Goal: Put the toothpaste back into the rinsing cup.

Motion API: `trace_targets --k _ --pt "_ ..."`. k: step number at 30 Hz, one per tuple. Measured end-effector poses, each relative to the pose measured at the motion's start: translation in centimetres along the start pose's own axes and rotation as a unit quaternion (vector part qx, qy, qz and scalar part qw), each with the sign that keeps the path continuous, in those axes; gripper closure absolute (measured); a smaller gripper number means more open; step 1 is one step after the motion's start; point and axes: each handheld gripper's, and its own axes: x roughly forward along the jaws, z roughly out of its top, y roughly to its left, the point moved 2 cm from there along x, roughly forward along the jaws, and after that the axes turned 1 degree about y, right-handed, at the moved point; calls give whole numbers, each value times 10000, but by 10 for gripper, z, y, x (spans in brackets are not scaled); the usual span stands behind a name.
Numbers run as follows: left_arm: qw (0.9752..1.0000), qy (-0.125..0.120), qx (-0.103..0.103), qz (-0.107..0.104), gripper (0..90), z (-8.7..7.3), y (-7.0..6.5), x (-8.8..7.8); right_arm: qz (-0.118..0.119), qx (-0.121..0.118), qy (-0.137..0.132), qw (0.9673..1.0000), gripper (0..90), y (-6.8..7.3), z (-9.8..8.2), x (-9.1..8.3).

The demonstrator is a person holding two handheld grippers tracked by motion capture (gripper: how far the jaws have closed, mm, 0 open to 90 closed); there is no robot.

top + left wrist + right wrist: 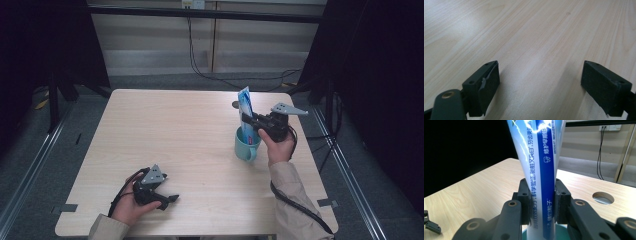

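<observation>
Pale wood grain of the table is lying bare between the left gripper's jaws, which are standing wide apart and holding nothing; that gripper is resting low on the table at the near edge, in the person's left hand, well apart from the work. Farther in, on the right side, the right gripper is reaching in level from the right and clenching a tube between its jaws. In the right gripper view the two black pads are pressing on the tube's lower part from either side, with the teal rim of a mug showing just beneath them. The tube is standing nearly upright, its long axis vertical, its foot down inside the mug and its flat crimped end pointing up; so the coming move, by my judgement, is turning on straight up and down along that axis, either lowering the tube fully in and letting go, or lifting it clear. The right hand is plainly the nearer one. The tube is white and blue, glossy, with a dark blue band of printed characters running lengthwise, widening toward the top. Beyond it, a round hole is showing in the table.
</observation>
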Motion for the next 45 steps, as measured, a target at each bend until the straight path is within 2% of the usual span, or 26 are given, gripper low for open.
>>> trace_targets --k 21,45 --pt "10000 -1 3 5 151 0 0 0 -86 -14 59 9999 717 -2 -9 0" --pt "10000 -5 3 2 152 0 0 0 -217 -103 279 9993 711 -2 -22 0"
